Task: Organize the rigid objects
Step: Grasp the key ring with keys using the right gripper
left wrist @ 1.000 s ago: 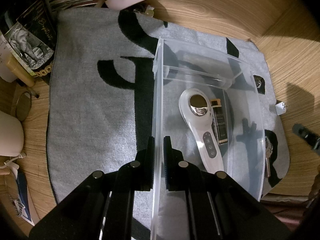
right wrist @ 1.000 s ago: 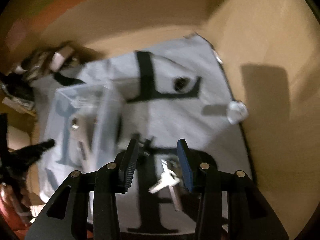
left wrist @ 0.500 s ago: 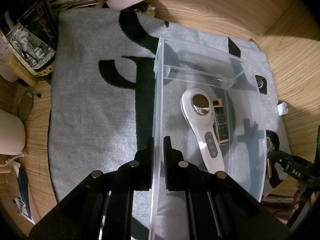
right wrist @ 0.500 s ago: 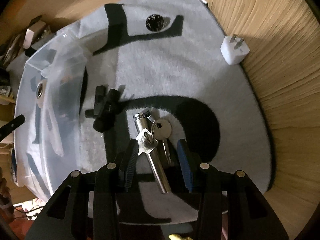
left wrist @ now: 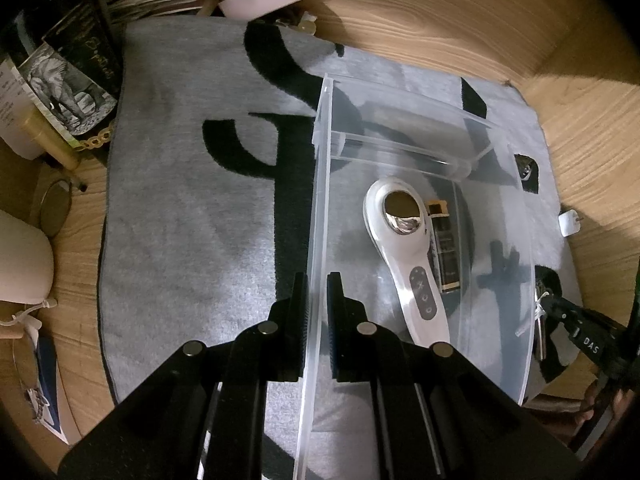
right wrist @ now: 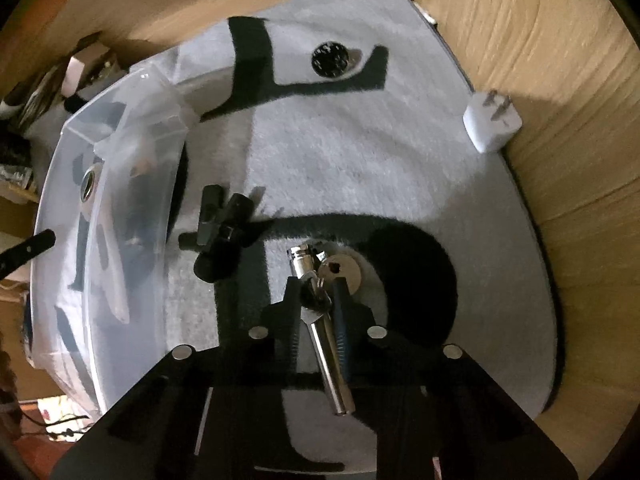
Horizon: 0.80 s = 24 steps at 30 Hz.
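The right gripper (right wrist: pixel 316 300) is clenched on a bunch of keys (right wrist: pixel 320 280) lying on the grey rug (right wrist: pixel 360 152) on the desk (right wrist: pixel 560 80), with a slim metal cylinder (right wrist: pixel 328 344) pinched between its pads along with the ring. The grip looks narrow and off-centre: the round-headed key (right wrist: pixel 347 274) hangs outside the pads, so on a lift the bunch may swing, or the smooth cylinder may slide out. The left gripper (left wrist: pixel 317 320) is clamped on the near wall of the clear plastic bin (left wrist: pixel 528 264), steadying it; if that thin wall flexes or slips, the bin could tip or skid on the rug. Inside the bin lie a white handheld device (left wrist: pixel 404 252) and what may be a dark lighter (left wrist: pixel 444 252). A black clip-like part (right wrist: pixel 222 236), a white plug adapter (right wrist: pixel 491 122) and a small dark disc (right wrist: pixel 331 60) are on the rug outside the bin; the black part sits between keys and bin and could be knocked in transit.
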{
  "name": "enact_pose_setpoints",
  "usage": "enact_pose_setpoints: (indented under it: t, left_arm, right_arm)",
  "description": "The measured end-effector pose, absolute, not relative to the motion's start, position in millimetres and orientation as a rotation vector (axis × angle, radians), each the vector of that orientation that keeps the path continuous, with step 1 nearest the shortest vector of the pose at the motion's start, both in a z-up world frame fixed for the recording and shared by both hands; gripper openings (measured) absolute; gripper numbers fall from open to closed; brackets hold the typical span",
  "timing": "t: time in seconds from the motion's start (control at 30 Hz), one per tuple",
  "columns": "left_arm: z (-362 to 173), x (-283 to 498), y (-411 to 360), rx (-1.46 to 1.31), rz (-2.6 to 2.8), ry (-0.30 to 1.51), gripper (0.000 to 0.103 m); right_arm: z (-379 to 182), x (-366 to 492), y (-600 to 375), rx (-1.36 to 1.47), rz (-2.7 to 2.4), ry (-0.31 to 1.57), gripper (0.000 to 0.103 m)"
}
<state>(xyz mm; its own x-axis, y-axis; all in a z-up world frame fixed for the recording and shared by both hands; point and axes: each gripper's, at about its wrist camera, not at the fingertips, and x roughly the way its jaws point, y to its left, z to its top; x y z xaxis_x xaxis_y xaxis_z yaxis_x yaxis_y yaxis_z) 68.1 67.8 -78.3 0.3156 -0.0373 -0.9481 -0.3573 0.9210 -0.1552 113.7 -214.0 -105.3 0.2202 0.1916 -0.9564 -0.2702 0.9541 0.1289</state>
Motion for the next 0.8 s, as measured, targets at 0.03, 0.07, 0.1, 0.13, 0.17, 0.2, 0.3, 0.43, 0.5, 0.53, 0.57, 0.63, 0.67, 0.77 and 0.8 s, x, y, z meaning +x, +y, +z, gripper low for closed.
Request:
enact_pose_setpoints:
  t: [0.03,0.07,0.1,0.13,0.17,0.2,0.3,0.43,0.5,0.53,0.57,0.63,0.67,0.77,0.8]
  left_arm:
    - [-78,68,68,-0.368,0.219,1.239,0.007]
    - [-78,68,68,-0.368,0.220,1.239,0.007]
    - [-78,68,67,-0.368,0.222,1.238,0.007]
    - [-78,68,67,-0.369,0.224,1.237,0.007]
    - [-78,68,67,-0.370,0.225,1.236,0.007]
    - [-78,67,67,-0.371,0.226,1.235,0.007]
    - [-78,67,68,-0.376,0.229,1.232,0.007]
    - [-77,66,68,-0.382,0.233,1.231,0.007]
    - [-77,66,68,-0.383,0.233,1.230,0.007]
    - [-77,66,69,-0.384,0.234,1.229,0.007]
    - [-77,66,69,-0.384,0.233,1.229,0.007]
    - [-77,66,69,-0.385,0.232,1.228,0.007]
    - [-77,66,69,-0.385,0.232,1.228,0.007]
    - [-77,66,69,-0.382,0.232,1.229,0.007]
    - [-77,66,69,-0.383,0.231,1.230,0.007]
  right_arm:
    - [-104,113,-214,-0.071,0.321,1.299,0.011]
    - [-102,113,-216,-0.068,0.320,1.291,0.010]
    - [-100,114,-215,-0.064,0.318,1.283,0.009]
    - [-98,114,-216,-0.058,0.318,1.277,0.008]
    - [-95,114,-217,-0.054,0.314,1.267,0.007]
    - [-91,116,-222,-0.052,0.313,1.258,0.006]
    - [-80,121,-231,-0.044,0.314,1.231,0.005]
    - [-71,122,-235,-0.036,0.308,1.198,0.004]
    - [-64,120,-236,-0.022,0.311,1.180,0.003]
    - [-59,119,-236,-0.019,0.311,1.170,0.003]
    - [-55,119,-236,-0.015,0.314,1.158,0.003]
    - [-50,120,-233,-0.017,0.322,1.134,0.003]
    - [-52,124,-229,-0.019,0.326,1.134,0.003]
    - [-59,127,-231,-0.021,0.311,1.183,0.004]
    - [-65,130,-232,-0.013,0.305,1.208,0.004]
